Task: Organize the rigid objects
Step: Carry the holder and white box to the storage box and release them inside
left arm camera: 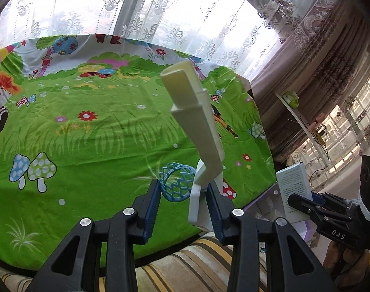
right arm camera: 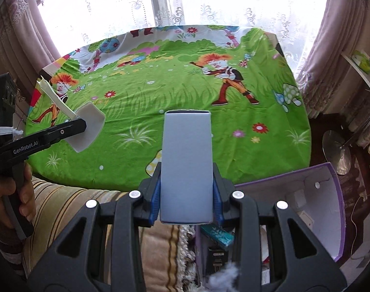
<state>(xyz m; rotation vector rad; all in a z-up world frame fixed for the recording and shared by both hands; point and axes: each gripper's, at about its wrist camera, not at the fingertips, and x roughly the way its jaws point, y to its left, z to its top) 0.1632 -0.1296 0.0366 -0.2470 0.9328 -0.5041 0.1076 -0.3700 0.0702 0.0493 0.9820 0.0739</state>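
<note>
Both loads are airborne, nothing placed yet: left gripper [left arm camera: 183, 209] clamps the white hammer-shaped toy [left arm camera: 197, 124], right gripper [right arm camera: 186, 199] clamps the pale box [right arm camera: 187, 165], surface [right arm camera: 175, 92] bare.

Ahead of me a cartoon tablecloth [right arm camera: 175, 92] is lying over the table, lace curtains [left arm camera: 160, 12] are hanging behind it, a striped cushion [right arm camera: 63, 206] is sitting below, and a purple-edged box [right arm camera: 331, 194] is standing beside.
</note>
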